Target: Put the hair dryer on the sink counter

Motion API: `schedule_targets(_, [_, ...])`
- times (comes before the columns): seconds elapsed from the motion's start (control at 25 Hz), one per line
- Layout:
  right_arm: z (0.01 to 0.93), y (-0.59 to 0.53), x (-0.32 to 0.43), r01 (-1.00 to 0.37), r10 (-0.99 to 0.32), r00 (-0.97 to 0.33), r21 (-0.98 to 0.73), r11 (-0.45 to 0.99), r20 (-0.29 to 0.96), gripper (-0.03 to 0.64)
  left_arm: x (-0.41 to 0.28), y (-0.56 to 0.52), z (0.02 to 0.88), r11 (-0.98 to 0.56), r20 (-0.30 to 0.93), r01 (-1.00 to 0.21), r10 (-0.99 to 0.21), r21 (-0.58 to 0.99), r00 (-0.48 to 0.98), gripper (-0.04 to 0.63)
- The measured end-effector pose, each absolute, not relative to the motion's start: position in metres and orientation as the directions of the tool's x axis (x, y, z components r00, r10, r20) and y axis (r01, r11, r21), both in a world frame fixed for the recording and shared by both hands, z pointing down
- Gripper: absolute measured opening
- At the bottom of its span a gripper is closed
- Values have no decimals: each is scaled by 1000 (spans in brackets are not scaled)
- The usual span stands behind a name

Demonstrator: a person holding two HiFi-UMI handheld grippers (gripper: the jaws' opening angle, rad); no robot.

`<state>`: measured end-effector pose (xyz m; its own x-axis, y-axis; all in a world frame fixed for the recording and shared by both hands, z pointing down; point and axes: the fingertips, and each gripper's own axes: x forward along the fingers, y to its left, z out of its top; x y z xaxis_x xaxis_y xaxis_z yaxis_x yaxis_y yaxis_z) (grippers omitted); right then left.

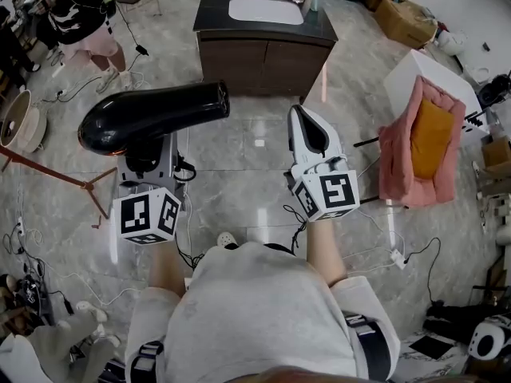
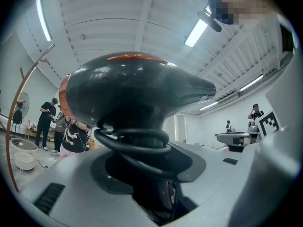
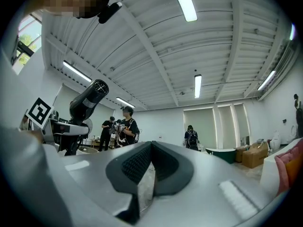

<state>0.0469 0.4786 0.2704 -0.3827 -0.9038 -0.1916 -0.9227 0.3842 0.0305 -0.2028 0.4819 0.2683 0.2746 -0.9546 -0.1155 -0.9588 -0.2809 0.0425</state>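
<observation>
Above the floor, well short of the sink counter point(image 1: 214, 16), the left gripper point(image 1: 148, 156) is clamping the black hair dryer point(image 1: 152, 114) by its handle — pickup done, placing outstanding; the right gripper point(image 1: 303, 122) is sitting closed, empty.

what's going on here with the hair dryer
A person grips a black hair dryer by its handle in the left gripper, with its cord looped round the handle. The right gripper is shut and empty. The sink counter stands some way ahead, so the dryer is not yet on it.
</observation>
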Motion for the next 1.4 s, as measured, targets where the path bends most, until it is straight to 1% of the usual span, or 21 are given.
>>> schedule_targets(0.24, [271,469,28,-926,-907,-377,54,373,-190,11,-215,465,270,-313,-116,-949,-945,39,307,213])
schedule_targets(0.48, [281,443,35,-931,-914,-365,54,362,-175,11,-210,436,277,-327,-114,-944,-940,45,320,213])
schedule_targets(0.8, [279,357,44,-920,-902,-389,45,388,-186,11,-197,358,277,-318,-120,-947,-943,47,310,213])
schedule_targets(1.4, [259,206,93,-896,-871,-440,49,441,-219,11,-148,223,259,-270,-151,-961,-954,52,260,213])
